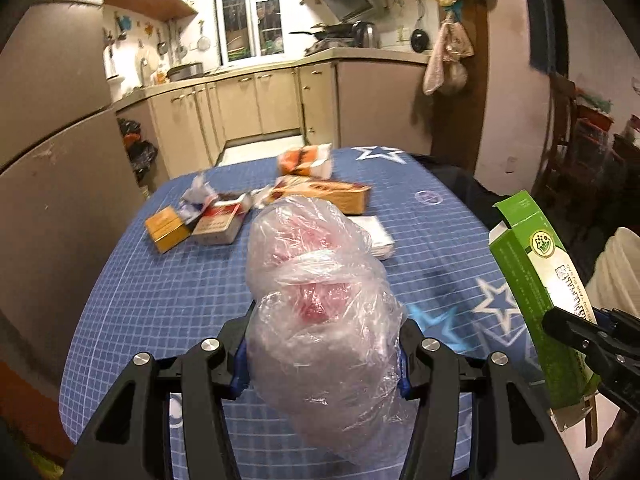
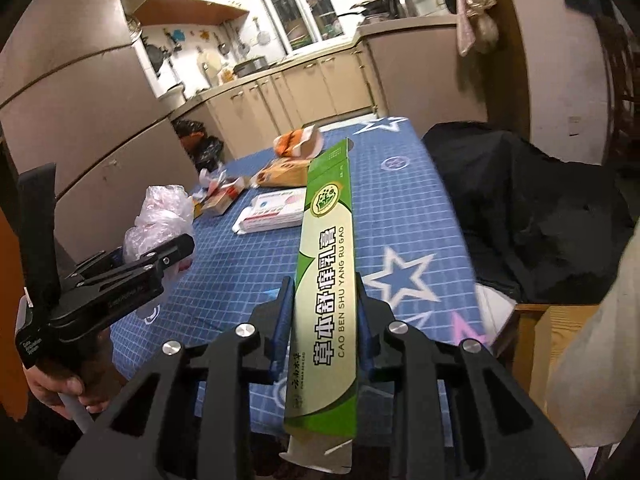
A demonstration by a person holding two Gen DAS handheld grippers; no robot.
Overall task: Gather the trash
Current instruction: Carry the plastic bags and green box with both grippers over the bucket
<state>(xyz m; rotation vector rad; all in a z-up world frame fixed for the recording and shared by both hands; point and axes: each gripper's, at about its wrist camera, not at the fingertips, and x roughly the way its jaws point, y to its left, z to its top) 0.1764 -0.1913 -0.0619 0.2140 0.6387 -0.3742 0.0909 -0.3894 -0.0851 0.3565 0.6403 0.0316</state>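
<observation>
My left gripper (image 1: 324, 316) is shut on a crumpled clear plastic bag (image 1: 320, 280) with something pink inside, held above the blue star-patterned tablecloth (image 1: 160, 292). The bag also shows in the right wrist view (image 2: 160, 216). My right gripper (image 2: 324, 292) is shut on a long green toothpaste box (image 2: 326, 264), held lengthwise above the table's near edge. That box shows at the right of the left wrist view (image 1: 532, 264). More trash lies further back: a yellow box (image 1: 166, 228), a red-and-white cigarette pack (image 1: 218, 222), crumpled paper (image 1: 196, 194), an orange carton (image 1: 324, 194), an orange wrapper (image 1: 306, 160) and a white packet (image 2: 272, 210).
A chair draped in black cloth (image 2: 520, 204) stands at the table's right side. A fridge (image 1: 52, 140) stands to the left, with dark bags (image 1: 136, 148) on the floor beside it. Kitchen cabinets (image 1: 256, 100) run along the back. A white bag (image 1: 616, 268) sits at the far right.
</observation>
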